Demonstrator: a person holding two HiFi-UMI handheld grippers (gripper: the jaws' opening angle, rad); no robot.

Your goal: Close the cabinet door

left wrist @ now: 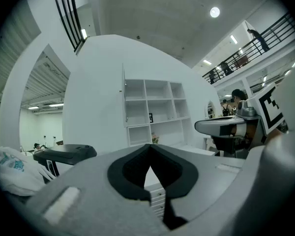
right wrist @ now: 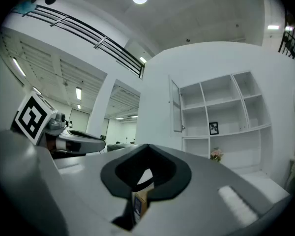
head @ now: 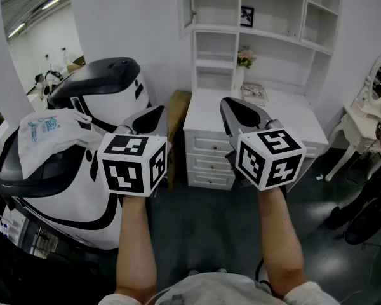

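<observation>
- Cabinet door (head: 189, 4) stood open well beyond both sets of fingertips, ahead of them and higher. It was swung out edge-on from the top-left bay of the white shelf unit (head: 286, 14).
- Nearest the camera, two bare forearms (head: 136, 246) held the grippers level, side by side and apart.
- Left gripper (head: 157, 112) had its fingers clenched tip to tip with nothing between them. Right gripper (head: 230, 107) was pinched together the same way, also empty.
- Left of the left fingers sat a white-and-black machine (head: 108, 84) with a plastic bag (head: 47, 132) lying on it.
- Ahead of the fingertips and lower stood a white chest of drawers (head: 209, 146). A brown wooden stand (head: 178, 107) was wedged between it and the machine.
- Farther on, a flower vase (head: 243, 62) stood on the chest's top beneath the shelves.
- Farthest, a small framed picture (head: 246, 16) leaned in the bay just right of the open door.
</observation>
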